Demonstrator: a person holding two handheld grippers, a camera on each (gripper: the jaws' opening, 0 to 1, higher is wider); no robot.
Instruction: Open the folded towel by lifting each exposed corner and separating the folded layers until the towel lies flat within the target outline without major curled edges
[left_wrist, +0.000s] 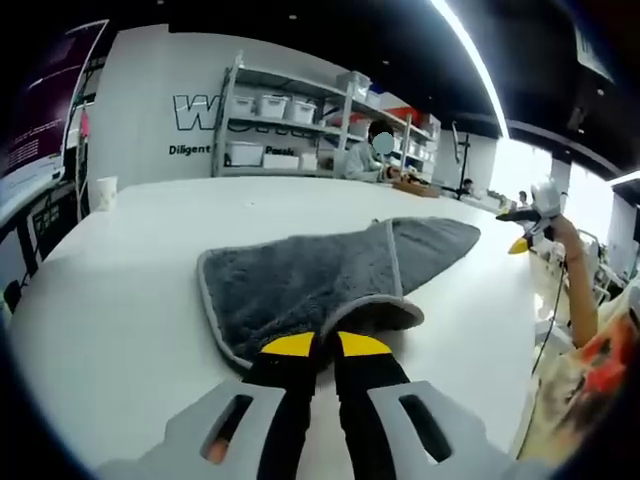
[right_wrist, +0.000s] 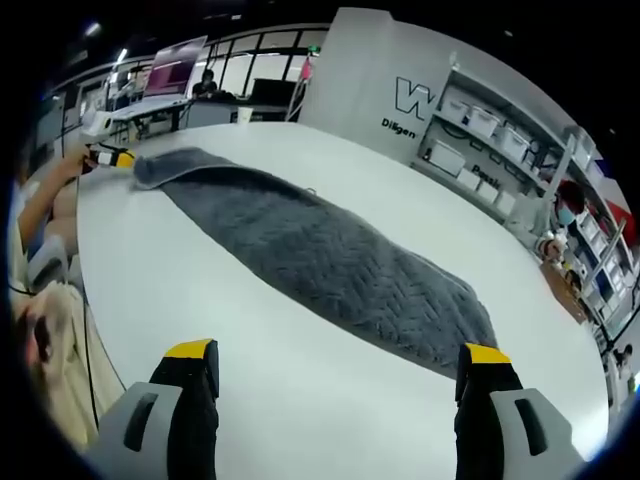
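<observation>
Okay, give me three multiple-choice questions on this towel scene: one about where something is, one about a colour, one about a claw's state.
1. Where does the grey towel lie?
A. On the white table
B. On a shelf
C. On the floor

2. What colour are the tips of the right claw?
A. Red
B. Yellow
C. Blue

3. How does the left claw stand?
A. Wide open above the table
B. Shut on the towel's near edge
C. Holding a cup

Answers:
1. A: the right gripper view shows the towel stretched out on the white tabletop.
2. B: both tips are yellow on black jaws.
3. B: in the left gripper view its jaws meet at the towel's edge, where a layer is folded over.
</observation>
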